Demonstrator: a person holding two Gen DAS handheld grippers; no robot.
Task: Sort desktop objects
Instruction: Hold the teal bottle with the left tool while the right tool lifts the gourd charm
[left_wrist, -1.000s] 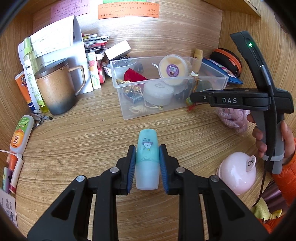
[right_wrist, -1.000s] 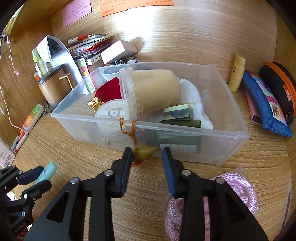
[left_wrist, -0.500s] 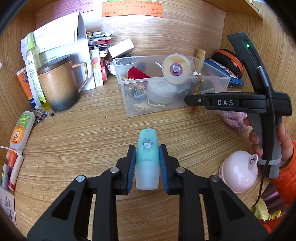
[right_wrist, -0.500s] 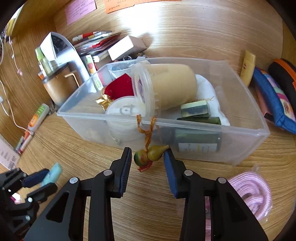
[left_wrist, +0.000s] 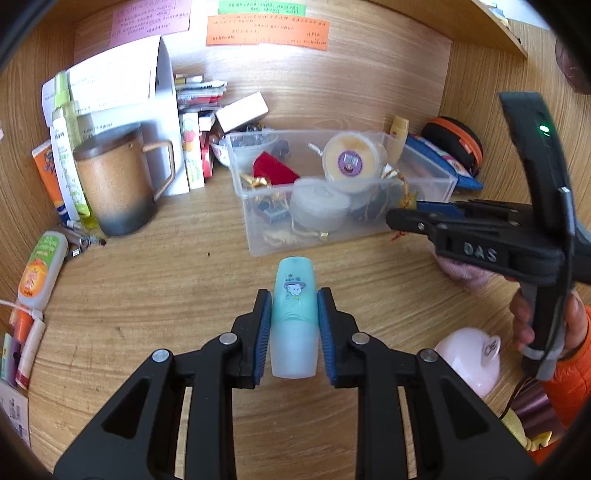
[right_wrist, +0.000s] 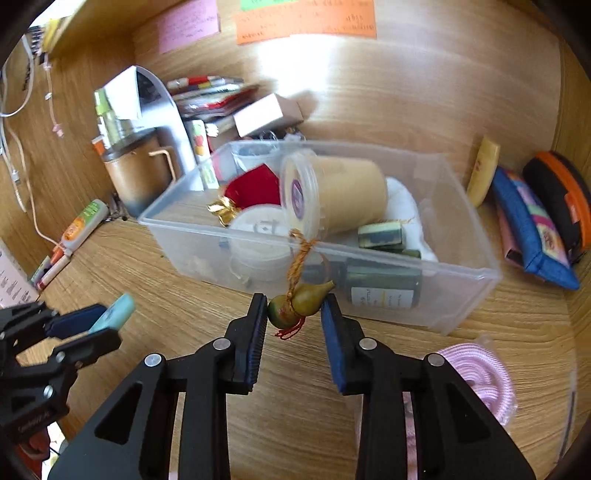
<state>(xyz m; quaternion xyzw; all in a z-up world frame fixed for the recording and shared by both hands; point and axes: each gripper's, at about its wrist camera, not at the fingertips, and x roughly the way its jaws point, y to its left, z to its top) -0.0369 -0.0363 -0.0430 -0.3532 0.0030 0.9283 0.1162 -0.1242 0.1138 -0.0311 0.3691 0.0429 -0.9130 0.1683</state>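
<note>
My left gripper is shut on a small teal bottle with a cartoon sticker, held above the wooden desk in front of the clear plastic box. In the right wrist view that gripper and the bottle sit at the far left. My right gripper has its jaws closing on an olive gourd charm, which lies crosswise between the pad tips. The charm's orange cord runs up to the box's front rim. The box holds a beige lidded cup, a red pouch and several small items.
A brown mug and stacked papers stand at the back left. Tubes lie along the left edge. A pink round case and a bagged pink rope lie near right. A blue pouch and a black-orange case sit beyond the box.
The right gripper has drawn back a little from the box with the gourd charm tipped sideways between its narrowing jaws. The left gripper keeps the teal bottle in place.
</note>
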